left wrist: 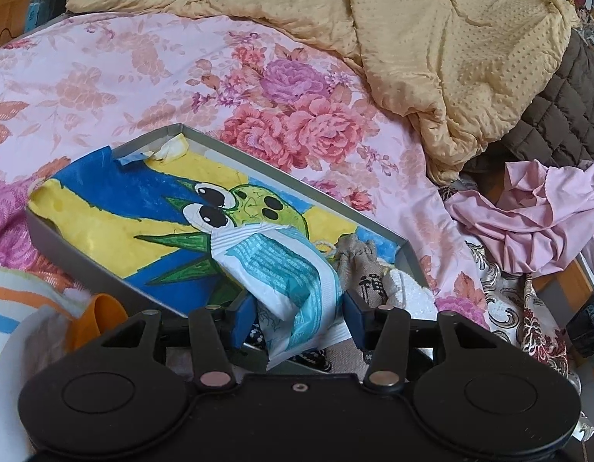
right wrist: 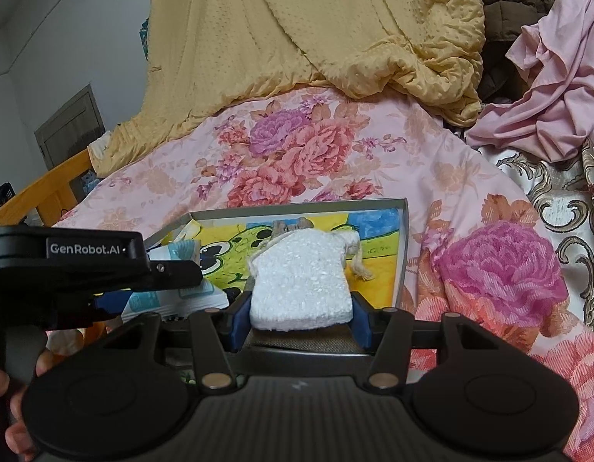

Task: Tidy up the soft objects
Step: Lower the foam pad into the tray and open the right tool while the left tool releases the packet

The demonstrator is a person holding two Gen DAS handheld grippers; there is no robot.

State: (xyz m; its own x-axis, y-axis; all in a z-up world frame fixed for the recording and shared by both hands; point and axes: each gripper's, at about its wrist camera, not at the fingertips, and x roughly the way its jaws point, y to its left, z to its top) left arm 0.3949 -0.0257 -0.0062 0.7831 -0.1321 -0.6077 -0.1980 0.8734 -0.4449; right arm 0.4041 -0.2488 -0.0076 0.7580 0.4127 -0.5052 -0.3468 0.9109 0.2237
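White foam pad (right wrist: 301, 281): a thick, spongy block held between the pads of the right gripper (right wrist: 301, 317), near end clamped, far end reaching out over the tray. Judged very light and easily squashed; best held across its flat sides near the middle, with only light pressure, or it will dent or tear.

Blue-and-white packet (left wrist: 285, 288): a sealed soft pouch, crinkled, pinched in the left gripper (left wrist: 295, 319) and jutting up and forward over the tray's near edge. Judged light, limp and a little slippery; a hold on the padded body is safer than on the thin sealed edge.

Small burlap pouch (left wrist: 356, 258): drawstring type, lying in the tray just beyond both held items. Soft, coarse cloth, probably easy to pinch at the neck.

Tray (left wrist: 235, 150): shallow, grey-walled, lined with a cartoon drawing in yellow, blue and green; it rests on the flowered bedspread (left wrist: 143, 77).

Surroundings: yellow blanket (left wrist: 451, 38) heaped behind, pink garment (left wrist: 535, 215) to the right, brown quilted jacket (left wrist: 558, 107) beside it.
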